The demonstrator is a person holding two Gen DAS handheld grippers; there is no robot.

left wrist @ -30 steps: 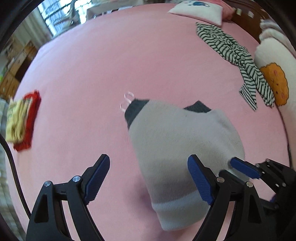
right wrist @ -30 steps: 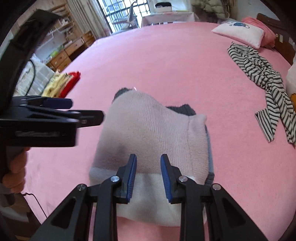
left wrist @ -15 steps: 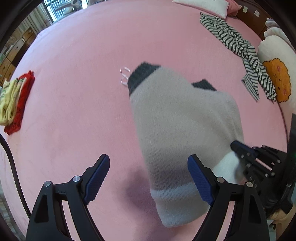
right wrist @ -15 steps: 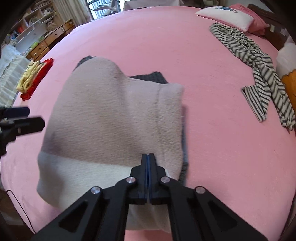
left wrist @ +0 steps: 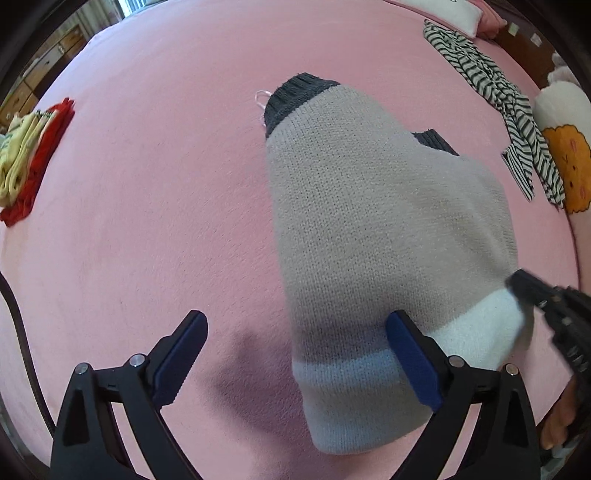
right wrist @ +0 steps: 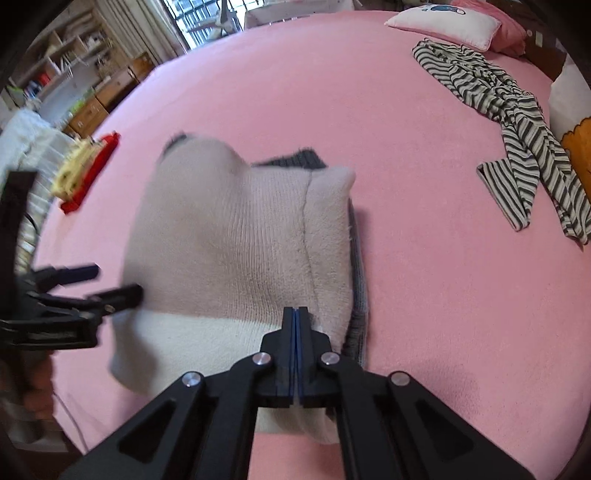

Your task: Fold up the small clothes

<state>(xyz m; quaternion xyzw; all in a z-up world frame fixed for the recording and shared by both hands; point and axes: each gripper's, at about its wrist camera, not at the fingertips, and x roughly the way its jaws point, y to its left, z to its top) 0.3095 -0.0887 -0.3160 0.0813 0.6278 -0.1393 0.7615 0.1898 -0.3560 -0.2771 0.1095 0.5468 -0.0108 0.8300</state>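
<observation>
A small grey knit sweater (left wrist: 369,221) with dark grey cuffs and a white hem band lies partly folded on the pink bed; it also shows in the right wrist view (right wrist: 240,251). My left gripper (left wrist: 299,358) is open, its jaws wide apart over the sweater's near left edge, holding nothing. My right gripper (right wrist: 295,314) is shut on the sweater's near edge by the white hem. The right gripper also appears at the right edge of the left wrist view (left wrist: 517,284), and the left gripper at the left of the right wrist view (right wrist: 107,284).
A black-and-white striped garment (right wrist: 517,122) lies at the far right. A red and yellow folded pile (left wrist: 26,162) sits at the left bed edge. Pillows (right wrist: 443,22) and a plush cushion (left wrist: 561,166) lie at the bed's far and right sides. A clear hanger (left wrist: 260,101) pokes out by the cuff.
My right gripper has closed on the sweater's near edge and stays shut on it. Both cameras have moved closer to the sweater. The left gripper stays open.
</observation>
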